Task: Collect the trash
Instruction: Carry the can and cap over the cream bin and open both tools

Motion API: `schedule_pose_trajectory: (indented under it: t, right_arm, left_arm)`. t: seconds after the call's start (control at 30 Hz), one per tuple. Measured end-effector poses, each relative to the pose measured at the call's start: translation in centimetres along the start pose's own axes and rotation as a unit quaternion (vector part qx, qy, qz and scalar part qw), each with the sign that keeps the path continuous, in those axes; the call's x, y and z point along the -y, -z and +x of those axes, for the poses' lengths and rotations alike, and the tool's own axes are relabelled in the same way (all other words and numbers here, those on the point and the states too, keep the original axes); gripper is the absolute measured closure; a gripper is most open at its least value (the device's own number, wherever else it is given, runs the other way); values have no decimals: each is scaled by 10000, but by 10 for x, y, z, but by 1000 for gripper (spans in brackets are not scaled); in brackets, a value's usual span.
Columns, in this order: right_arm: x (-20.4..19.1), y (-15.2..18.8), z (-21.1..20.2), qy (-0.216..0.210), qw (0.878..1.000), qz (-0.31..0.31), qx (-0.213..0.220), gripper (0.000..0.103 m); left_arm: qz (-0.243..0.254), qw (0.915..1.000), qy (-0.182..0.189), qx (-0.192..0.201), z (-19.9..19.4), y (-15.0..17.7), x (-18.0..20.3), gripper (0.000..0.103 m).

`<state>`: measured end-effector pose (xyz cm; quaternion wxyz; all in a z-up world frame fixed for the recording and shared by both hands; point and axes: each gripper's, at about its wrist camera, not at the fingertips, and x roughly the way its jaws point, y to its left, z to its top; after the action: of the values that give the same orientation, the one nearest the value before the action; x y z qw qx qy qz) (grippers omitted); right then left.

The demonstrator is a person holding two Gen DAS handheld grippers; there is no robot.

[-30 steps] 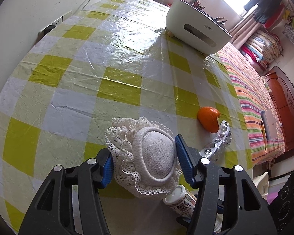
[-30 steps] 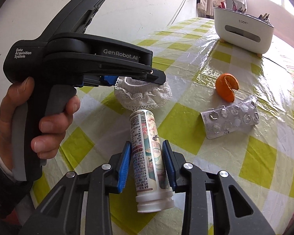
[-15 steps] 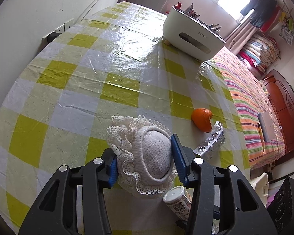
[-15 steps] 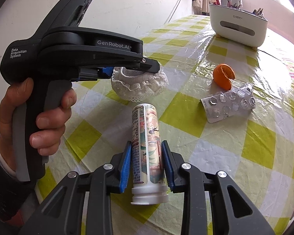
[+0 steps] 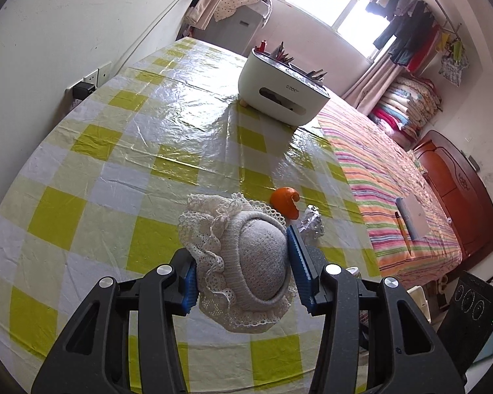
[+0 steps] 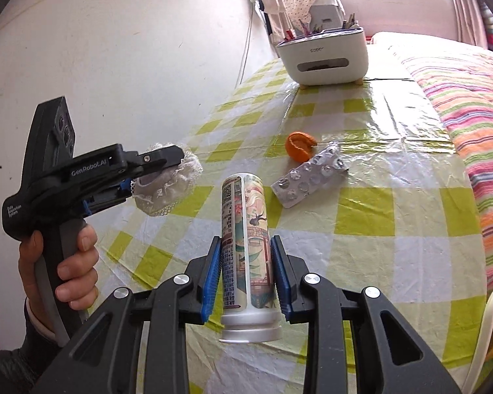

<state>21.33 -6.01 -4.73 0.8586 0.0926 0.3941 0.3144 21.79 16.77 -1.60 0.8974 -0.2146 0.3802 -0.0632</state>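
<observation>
Standing on the checked tablecloth (image 5: 121,177), a white organizer (image 5: 279,98) holds pencils (image 5: 281,48).

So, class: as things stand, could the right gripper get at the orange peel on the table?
Probably not yet. The right gripper is shut on the tube, so its jaws are full. The path to the orange peel itself looks clear, with only the blister pack lying beside it.

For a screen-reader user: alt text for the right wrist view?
The right gripper clamps a printed tube above a checked table; beside it the left gripper holds a lacy cloth.
</observation>
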Motion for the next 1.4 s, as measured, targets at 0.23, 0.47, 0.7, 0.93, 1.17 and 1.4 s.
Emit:
schedule_pose_trajectory:
  t: [0.23, 0.47, 0.7, 0.93, 1.17, 1.4]
  right_arm:
    - [28, 14, -55, 263, 9960, 542, 656, 74]
    - [53, 24, -94, 626, 9871, 970, 1113, 74]
    - [87, 37, -122, 1023, 9735, 1492, 1399, 74]
    - [112, 49, -145, 1371, 9606, 1793, 1619, 74]
    - [128, 59, -159, 1595, 9512, 2007, 1715, 74]
    - [140, 70, -171, 1853, 9396, 2233, 1817, 74]
  left_arm:
    - [306, 9994, 144, 13, -5, 13, 31, 57]
    - [617, 9974, 361, -92, -4, 29, 70, 57]
    - [793, 9936, 757, -266, -4, 46, 114, 57]
    - [1144, 9883, 934, -389, -1, 65, 163, 57]
    - [1379, 9828, 1085, -572, 11, 82, 195, 57]
    - [1457, 9789, 1229, -734, 20, 93, 218, 57]
